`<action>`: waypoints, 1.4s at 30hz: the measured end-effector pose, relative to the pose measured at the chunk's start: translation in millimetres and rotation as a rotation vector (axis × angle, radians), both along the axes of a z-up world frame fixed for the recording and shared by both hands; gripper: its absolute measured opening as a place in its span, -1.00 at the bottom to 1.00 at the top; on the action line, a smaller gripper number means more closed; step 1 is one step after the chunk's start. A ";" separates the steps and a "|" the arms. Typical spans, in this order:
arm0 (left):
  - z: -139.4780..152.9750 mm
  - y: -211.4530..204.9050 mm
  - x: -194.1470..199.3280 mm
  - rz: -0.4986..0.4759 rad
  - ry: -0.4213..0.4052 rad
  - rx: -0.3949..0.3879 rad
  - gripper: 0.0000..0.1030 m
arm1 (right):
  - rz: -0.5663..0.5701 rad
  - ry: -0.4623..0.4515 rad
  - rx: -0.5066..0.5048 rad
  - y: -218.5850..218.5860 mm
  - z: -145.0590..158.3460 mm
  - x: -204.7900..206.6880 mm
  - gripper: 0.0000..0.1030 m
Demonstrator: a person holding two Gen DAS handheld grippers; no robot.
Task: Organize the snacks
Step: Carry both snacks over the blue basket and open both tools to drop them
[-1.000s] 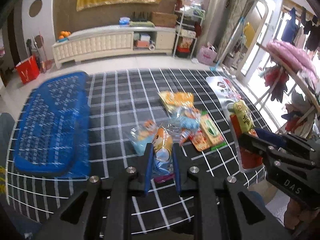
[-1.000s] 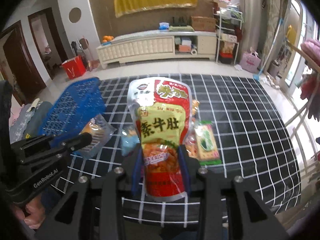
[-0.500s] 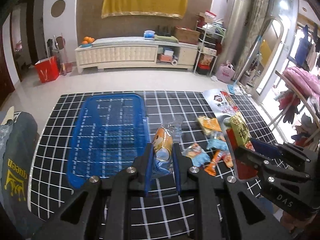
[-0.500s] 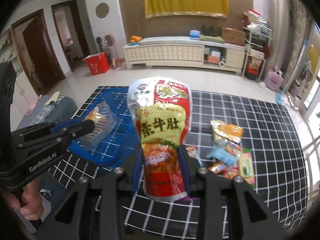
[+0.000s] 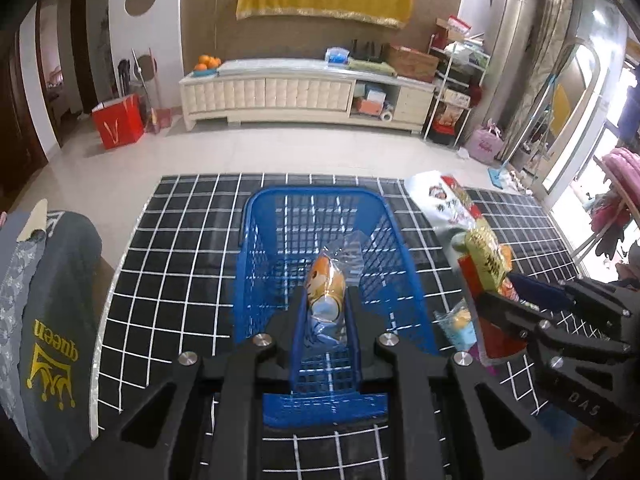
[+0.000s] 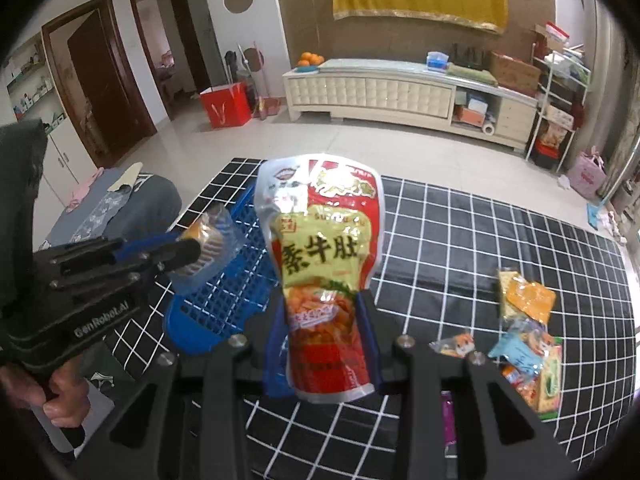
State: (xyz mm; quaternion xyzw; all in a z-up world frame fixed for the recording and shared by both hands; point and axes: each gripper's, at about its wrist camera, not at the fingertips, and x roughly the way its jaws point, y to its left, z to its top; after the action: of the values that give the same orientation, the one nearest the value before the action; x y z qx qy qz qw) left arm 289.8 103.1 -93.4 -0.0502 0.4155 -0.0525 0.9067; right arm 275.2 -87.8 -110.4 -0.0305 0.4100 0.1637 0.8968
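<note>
Both grippers had swung across the checked cloth (image 5: 192, 240) from the snack pile (image 6: 528, 340) to the blue basket (image 5: 404, 264), which a second earlier lay off to the left and now sat straight ahead of the left gripper (image 5: 326, 312). Its jaws stayed pinched narrow on a small clear-wrapped cake (image 5: 326, 280) above the basket's floor. The right gripper (image 6: 326, 332), beside the basket, kept its jaws clamped on a tall red-and-yellow pouch (image 6: 324, 248). Both snacks looked ready to drop; neither was in yet.
</note>
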 end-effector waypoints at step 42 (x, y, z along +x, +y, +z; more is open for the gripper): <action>-34.1 82.2 39.8 0.041 0.071 -0.012 0.07 | 0.033 0.146 -0.135 83.1 -41.9 67.4 -0.25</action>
State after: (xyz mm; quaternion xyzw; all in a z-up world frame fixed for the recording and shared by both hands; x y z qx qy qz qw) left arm 329.6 185.3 -127.5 -0.0658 0.4459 -0.0344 0.8920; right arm 342.6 -4.7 -152.3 -0.0856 0.4839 0.1523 0.8575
